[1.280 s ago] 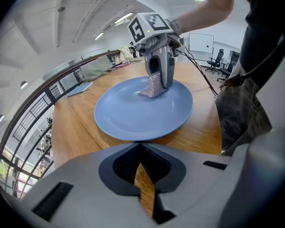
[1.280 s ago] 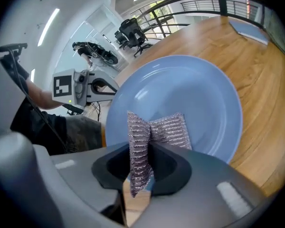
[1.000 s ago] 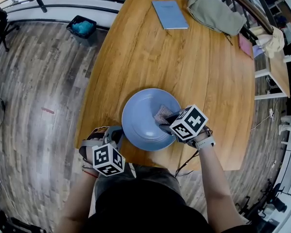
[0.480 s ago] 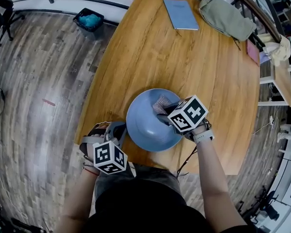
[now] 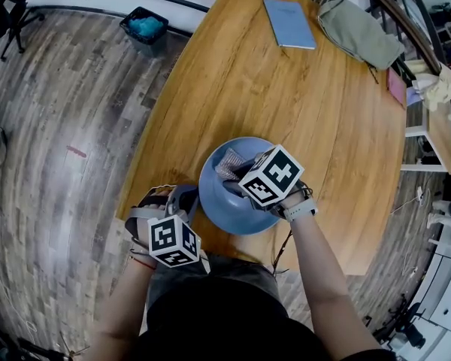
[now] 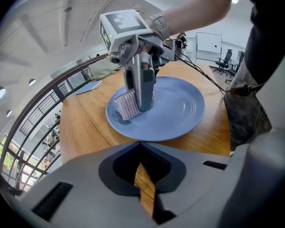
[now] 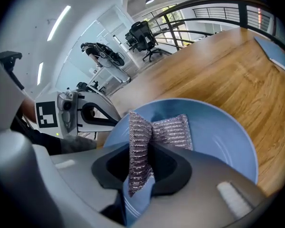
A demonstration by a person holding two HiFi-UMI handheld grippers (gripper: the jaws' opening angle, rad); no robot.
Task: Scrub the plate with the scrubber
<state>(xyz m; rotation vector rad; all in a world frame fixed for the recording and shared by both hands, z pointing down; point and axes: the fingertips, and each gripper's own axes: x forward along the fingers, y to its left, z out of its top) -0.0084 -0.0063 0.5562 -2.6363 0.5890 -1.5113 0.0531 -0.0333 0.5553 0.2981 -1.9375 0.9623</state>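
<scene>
Blue plate (image 5: pixel 216 198) sits at the near edge of the wooden desk (image 5: pixel 286 89), in the lower middle of the head view. The silvery mesh scrubber (image 5: pixel 229 164) rests on the plate's upper-left part, pinched by the right gripper (image 5: pixel 240 177), whose fingers are clenched on a folded edge of the pad. The left gripper (image 5: pixel 182 201) waits just beside the plate's lower-left rim with its fingers clenched on nothing; only desk wood shows through the slit between them, and it does not hold the plate. The step in hand looks like the scrubbing stroke itself. To do it well, the free flap of the scrubber should lie flat on the glaze, so pressing down through the pad rather than dragging its tip would likely clean more. Strokes are best kept inside the rim, sweeping round the well and then the raised border. Since nothing pins the plate, a hard push toward the left of the frame could slide it across the desk; bracing the rim with the left gripper, or keeping the pressure light, would guard against that.
</scene>
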